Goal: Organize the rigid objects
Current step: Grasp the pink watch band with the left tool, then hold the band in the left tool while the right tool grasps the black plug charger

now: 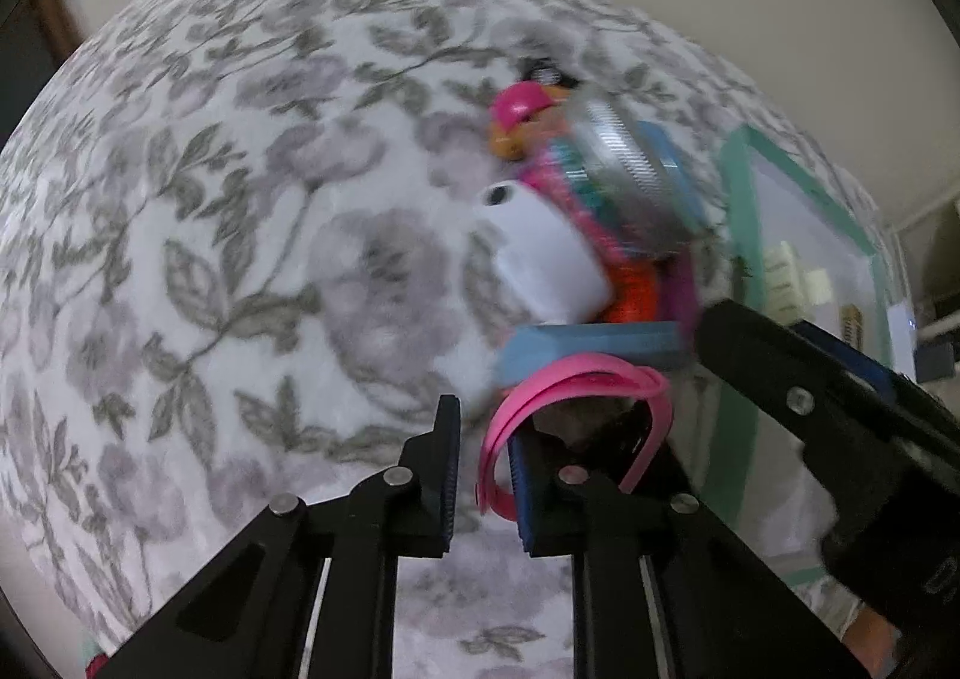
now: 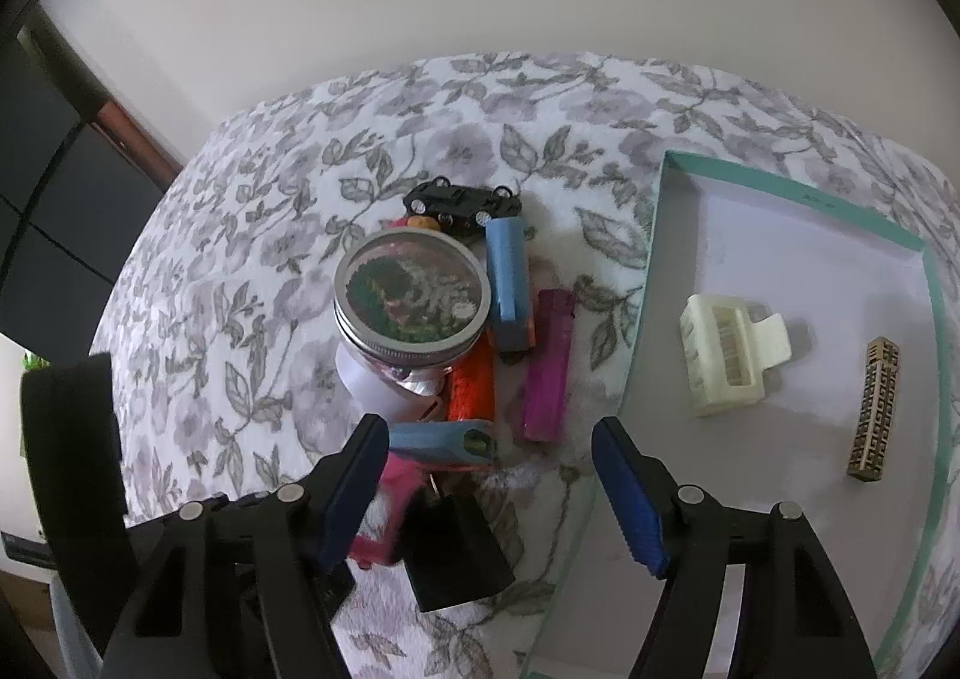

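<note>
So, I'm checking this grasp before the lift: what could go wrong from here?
1. The left gripper pinches only one thin side of the pink band; the rest loops free, so it may slip or twist out.
2. The band lies against a blue block in the crowded pile, so lifting could drag it.
3. The right gripper hovers close by, risking a bump.

Right gripper (image 2: 489,490) hangs open over the jar (image 2: 411,298) pile; cream hair clip (image 2: 729,361) sits in the tray (image 2: 786,184).
</note>
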The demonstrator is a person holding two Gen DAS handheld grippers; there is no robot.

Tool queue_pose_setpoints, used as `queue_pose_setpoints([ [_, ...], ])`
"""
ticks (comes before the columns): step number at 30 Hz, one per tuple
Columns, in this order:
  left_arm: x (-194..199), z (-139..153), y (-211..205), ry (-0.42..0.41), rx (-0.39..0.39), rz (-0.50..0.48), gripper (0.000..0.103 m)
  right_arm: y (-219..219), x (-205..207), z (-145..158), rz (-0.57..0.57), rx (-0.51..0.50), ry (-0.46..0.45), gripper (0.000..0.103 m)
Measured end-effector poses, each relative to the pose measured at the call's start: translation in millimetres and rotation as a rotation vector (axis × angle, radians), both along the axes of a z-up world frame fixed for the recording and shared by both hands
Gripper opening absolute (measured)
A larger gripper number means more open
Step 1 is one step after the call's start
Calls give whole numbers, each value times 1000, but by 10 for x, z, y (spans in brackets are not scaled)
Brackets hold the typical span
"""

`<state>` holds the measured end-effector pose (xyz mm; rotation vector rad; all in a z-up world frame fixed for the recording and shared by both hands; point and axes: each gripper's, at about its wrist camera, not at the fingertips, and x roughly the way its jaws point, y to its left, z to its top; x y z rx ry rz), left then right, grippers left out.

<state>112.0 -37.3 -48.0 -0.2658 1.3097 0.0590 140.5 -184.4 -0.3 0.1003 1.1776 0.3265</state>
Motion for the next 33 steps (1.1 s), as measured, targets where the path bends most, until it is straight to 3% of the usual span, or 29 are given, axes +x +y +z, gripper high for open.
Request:
queue_pose_setpoints([
  [5, -4, -83, 262, 43, -11, 98, 16, 49, 0, -63, 15, -4, 18, 73],
  [10, -13, -60, 507, 42, 29, 167, 16, 136, -9, -123, 36, 2, 29, 73],
  [14, -2, -57, 660, 42, 8, 212, 16, 210, -9, -187, 53, 1, 50, 73],
  [33, 55, -146, 718, 37, 8, 220, 16, 530, -9, -481, 75, -8, 89, 74],
])
